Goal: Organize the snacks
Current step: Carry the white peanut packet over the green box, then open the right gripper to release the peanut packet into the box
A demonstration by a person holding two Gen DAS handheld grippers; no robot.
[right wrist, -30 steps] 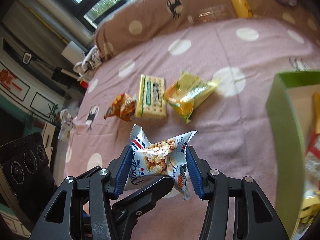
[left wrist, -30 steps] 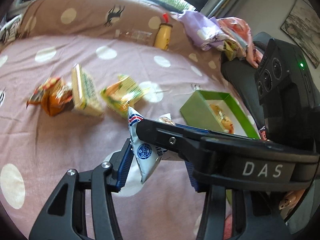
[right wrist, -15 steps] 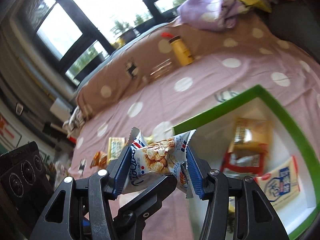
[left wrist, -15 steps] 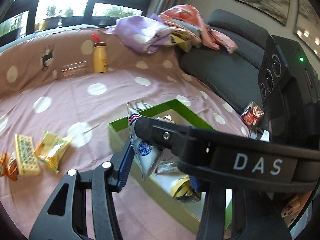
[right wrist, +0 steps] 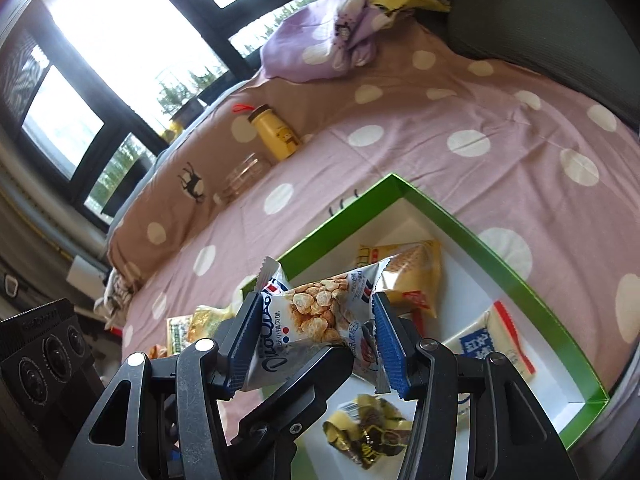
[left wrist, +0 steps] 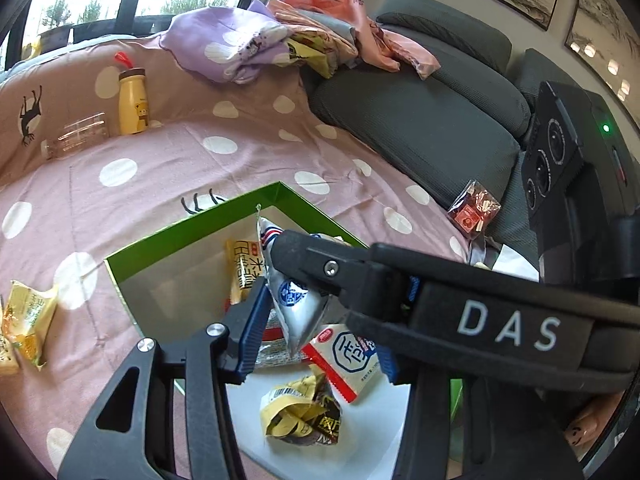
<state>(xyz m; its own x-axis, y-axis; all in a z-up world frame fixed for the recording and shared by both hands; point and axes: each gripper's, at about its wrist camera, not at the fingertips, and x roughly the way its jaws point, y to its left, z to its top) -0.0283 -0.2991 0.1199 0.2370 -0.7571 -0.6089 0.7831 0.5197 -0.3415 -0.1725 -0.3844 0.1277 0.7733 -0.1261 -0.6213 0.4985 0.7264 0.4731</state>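
Both grippers hold one white snack bag with a nut picture (right wrist: 320, 316) above the green box (right wrist: 496, 248). My right gripper (right wrist: 316, 338) is shut on the bag's two sides. My left gripper (left wrist: 316, 320) crosses it and is shut on the same bag (left wrist: 294, 304), seen edge-on. In the box (left wrist: 192, 228) lie a yellow packet (left wrist: 242, 268), a white and blue packet (left wrist: 352, 360) and a crumpled yellow and black wrapper (left wrist: 304, 412). A yellow snack bag (left wrist: 26, 316) lies on the pink spotted cover left of the box.
A yellow bottle (left wrist: 132, 102) and a clear jar (left wrist: 76, 136) lean at the back of the cover. A red packet (left wrist: 474, 210) lies by the grey sofa cushion (left wrist: 432, 120) on the right. Piled clothes (left wrist: 280, 44) sit behind.
Both grippers have carried the bag from over the loose snacks on the cover to the right, and it now hangs over the green box. The grip has not changed.
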